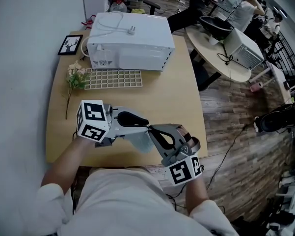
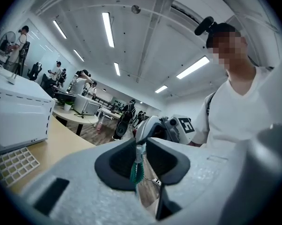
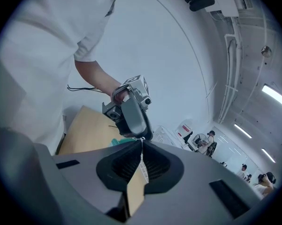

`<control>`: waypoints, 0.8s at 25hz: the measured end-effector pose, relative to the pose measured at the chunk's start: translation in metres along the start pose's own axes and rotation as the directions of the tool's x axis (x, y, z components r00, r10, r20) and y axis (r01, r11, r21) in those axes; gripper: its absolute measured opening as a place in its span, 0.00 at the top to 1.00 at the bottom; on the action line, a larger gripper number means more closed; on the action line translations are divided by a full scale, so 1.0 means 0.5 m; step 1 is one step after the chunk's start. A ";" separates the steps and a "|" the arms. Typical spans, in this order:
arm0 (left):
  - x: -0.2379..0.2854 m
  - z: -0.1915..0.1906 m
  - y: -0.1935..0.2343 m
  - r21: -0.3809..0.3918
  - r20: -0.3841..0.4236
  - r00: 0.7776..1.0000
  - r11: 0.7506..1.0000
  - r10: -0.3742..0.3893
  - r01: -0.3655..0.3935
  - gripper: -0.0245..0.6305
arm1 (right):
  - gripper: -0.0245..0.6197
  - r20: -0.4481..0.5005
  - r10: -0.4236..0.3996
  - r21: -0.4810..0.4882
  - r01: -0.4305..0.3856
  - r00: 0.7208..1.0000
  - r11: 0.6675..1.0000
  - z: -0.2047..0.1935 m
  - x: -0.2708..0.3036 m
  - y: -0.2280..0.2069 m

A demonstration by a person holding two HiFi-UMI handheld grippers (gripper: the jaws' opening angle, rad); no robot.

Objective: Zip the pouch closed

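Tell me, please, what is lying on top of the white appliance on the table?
A white power cord, plug end showing, lies loose on the white appliance. The table directly behind it is covered.

2 grippers: L (image 1: 144, 122), R (image 1: 153, 130); 1 ea: pouch (image 1: 137, 141), appliance (image 1: 132, 43), grid tray (image 1: 113, 78), frame (image 1: 70, 44), flower sprig (image 1: 76, 77).

Inventory, taken from my tongs:

- Left tongs (image 2: 140, 144), right tongs (image 3: 141, 143): shells of grey plastic, matt and faintly grainy. Pads (image 2: 116, 162) are black, ribbed and rubber-like.
- Zip tape (image 2: 135, 173), between my left pads: teal woven cloth, topped by a dull silvery piece.
- Pouch (image 1: 138, 142), between my two tongs: thin frosted translucent plastic, soft.
- Table (image 1: 179, 102), under both tongs: pale wood-look top, smooth and matt.
- Box (image 1: 137, 45), beyond the tongs: white, smooth, slight sheen.
- Grid tray (image 1: 113, 78), before the box: cream plastic, matt.
- Floor (image 1: 235, 117), right of my right tongs: dark wood planks.
- Shirt (image 1: 122, 200): white cloth.
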State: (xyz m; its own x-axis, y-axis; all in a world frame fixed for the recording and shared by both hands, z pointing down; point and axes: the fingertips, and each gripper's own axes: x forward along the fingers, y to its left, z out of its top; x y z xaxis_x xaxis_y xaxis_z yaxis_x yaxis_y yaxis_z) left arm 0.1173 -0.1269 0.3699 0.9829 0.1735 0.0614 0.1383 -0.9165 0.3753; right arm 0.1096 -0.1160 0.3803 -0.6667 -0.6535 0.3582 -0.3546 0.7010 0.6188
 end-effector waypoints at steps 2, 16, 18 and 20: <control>-0.005 0.001 0.000 -0.001 0.017 1.000 1.000 0.005 -0.005 0.85 | 0.94 0.001 -0.003 0.007 0.003 1.000 1.000 -0.002 -0.002 -0.001; -0.033 -0.019 0.001 -0.006 0.143 0.985 0.995 0.101 -0.101 0.89 | 0.94 0.061 -0.042 0.134 0.033 0.997 0.990 0.000 -0.008 -0.017; -0.031 -0.022 0.004 0.000 0.144 0.983 0.993 0.114 -0.115 0.89 | 0.94 0.055 -0.049 0.143 0.041 0.997 0.989 -0.004 -0.007 -0.018; -0.034 -0.020 0.009 -0.011 0.158 0.979 0.991 0.132 -0.132 0.91 | 0.94 0.058 -0.057 0.154 0.047 0.997 0.987 -0.006 -0.008 -0.020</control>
State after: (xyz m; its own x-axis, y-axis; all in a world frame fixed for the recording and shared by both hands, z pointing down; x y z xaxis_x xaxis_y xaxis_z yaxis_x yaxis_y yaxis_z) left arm 0.0998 -0.1302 0.3797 0.9993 -0.0081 -0.0366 0.0062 -0.9272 0.3744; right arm 0.1178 -0.1215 0.3748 -0.6826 -0.6747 0.2810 -0.4825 0.7047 0.5202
